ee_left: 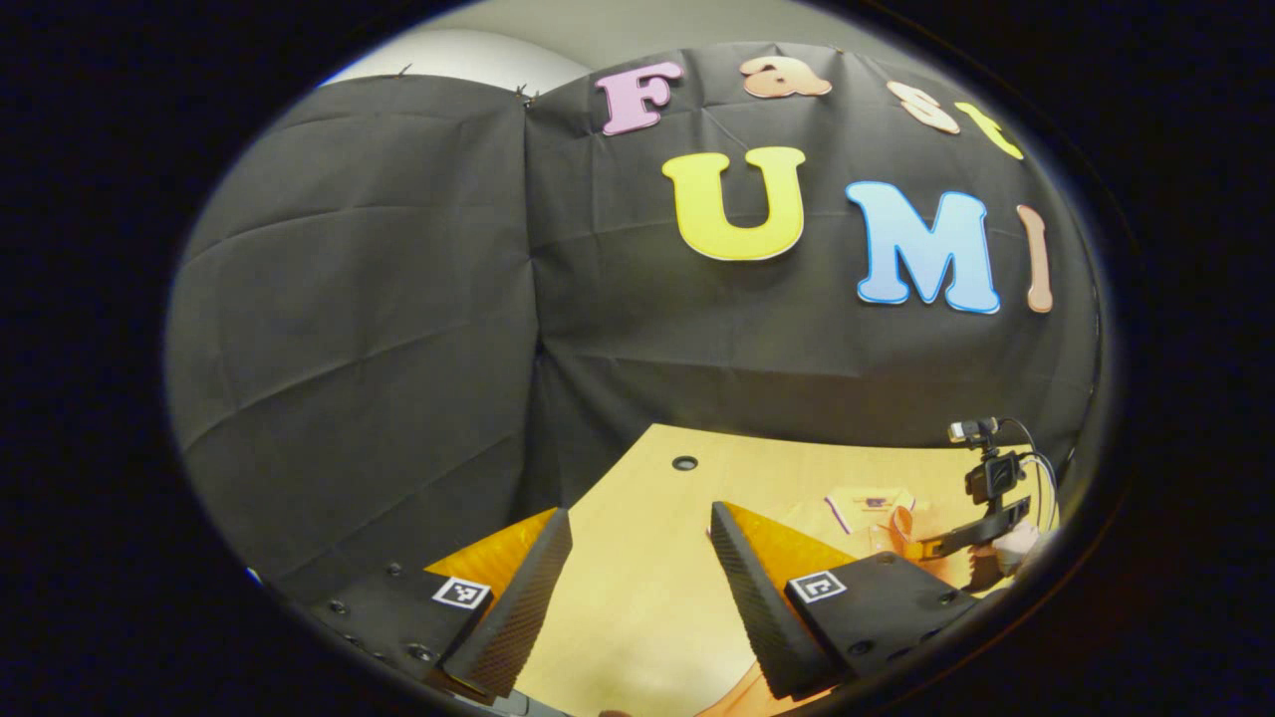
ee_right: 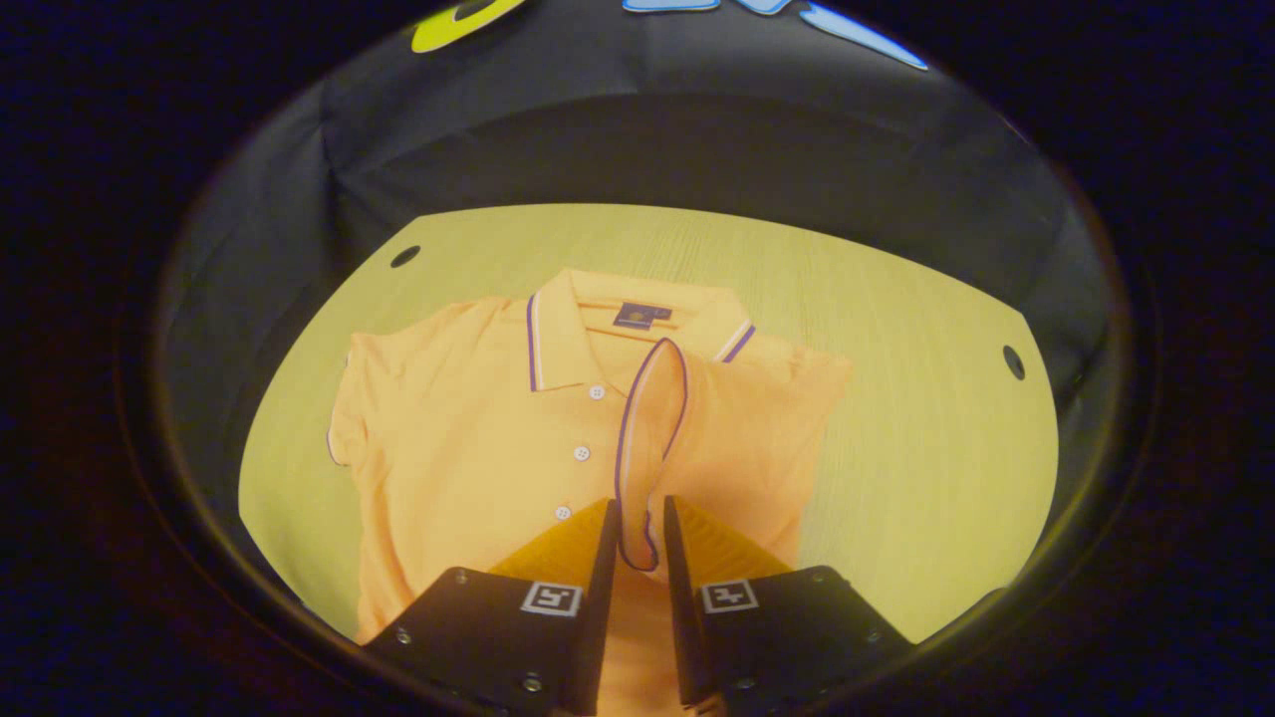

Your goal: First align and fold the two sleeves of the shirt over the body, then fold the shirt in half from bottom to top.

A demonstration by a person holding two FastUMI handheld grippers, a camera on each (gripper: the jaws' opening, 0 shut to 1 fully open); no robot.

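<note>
My right gripper (ee_right: 639, 543) pinches one sleeve (ee_right: 649, 448) over the shirt (ee_right: 468, 438) — next, lay it flat. My left gripper (ee_left: 633, 588) is wide open — empty.

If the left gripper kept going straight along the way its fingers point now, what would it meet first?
Probably the bare wooden table: the left gripper is open, with only tabletop between its fingers. Beyond that lies the table's far edge and the black cloth wall. The shirt sits off to the side. Depth is uncertain.
</note>
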